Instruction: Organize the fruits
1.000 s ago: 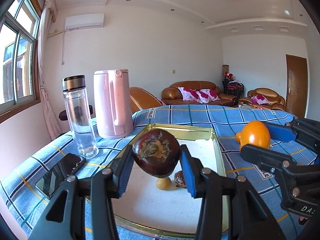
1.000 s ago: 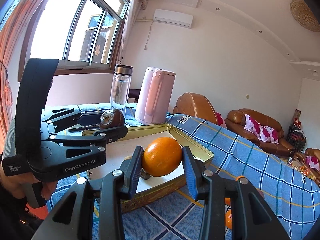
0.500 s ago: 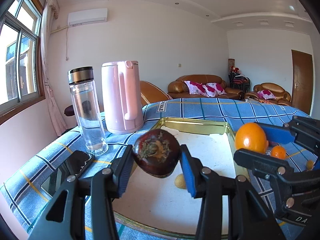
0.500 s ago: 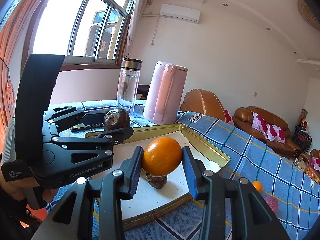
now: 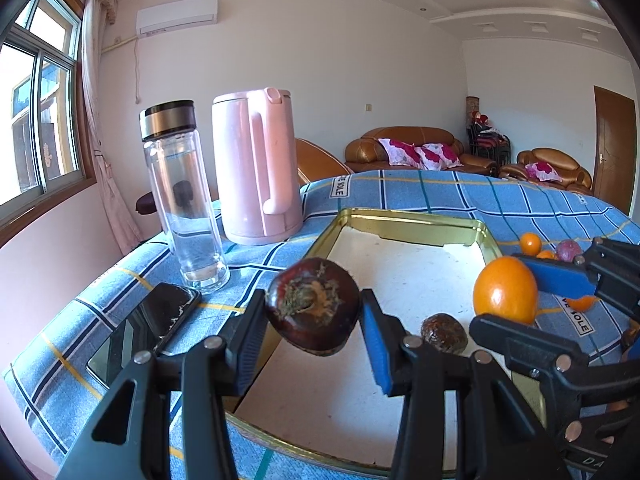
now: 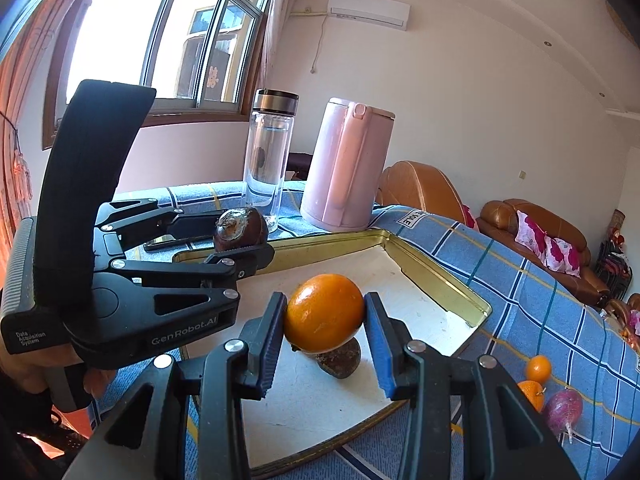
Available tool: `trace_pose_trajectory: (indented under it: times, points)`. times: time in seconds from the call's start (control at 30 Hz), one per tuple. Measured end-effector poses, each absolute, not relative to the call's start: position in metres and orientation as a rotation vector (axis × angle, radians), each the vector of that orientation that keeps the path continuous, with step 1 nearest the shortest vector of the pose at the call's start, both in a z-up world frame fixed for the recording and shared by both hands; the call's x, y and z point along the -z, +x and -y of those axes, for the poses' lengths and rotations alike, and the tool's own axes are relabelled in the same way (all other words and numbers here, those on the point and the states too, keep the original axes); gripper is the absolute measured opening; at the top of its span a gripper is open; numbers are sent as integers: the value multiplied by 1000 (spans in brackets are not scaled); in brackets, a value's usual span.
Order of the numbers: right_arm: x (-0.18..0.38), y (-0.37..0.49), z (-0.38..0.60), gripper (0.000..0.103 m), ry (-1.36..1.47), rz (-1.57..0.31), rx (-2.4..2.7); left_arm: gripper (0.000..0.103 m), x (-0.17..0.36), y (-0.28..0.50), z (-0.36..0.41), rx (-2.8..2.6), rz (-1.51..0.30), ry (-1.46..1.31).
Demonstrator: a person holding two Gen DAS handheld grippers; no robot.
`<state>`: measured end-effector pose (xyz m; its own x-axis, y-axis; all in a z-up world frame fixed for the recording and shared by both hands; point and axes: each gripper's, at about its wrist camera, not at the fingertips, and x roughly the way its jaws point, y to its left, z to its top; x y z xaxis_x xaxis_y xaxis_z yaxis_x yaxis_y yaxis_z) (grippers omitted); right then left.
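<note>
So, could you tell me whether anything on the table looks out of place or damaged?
Two things stand out. A phone lies among the fruit things beside the glass bottle, and its screen seems cracked near one corner. The white liner in the gold tray also has a ragged far edge.

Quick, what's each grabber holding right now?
Left gripper: closed on the dark purple fruit, above the gold tray.
Right gripper: closed on the orange.
</note>
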<state>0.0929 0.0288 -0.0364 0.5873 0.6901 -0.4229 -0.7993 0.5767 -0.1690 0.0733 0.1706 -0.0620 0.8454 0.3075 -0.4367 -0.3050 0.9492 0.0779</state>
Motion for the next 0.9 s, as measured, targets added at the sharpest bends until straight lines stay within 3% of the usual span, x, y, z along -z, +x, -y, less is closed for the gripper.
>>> trace_pose_trajectory:
  times: [0.9]
  points:
    - [55, 105, -51, 42, -428, -441, -896, 47, 82, 94, -184, -292, -592, -43]
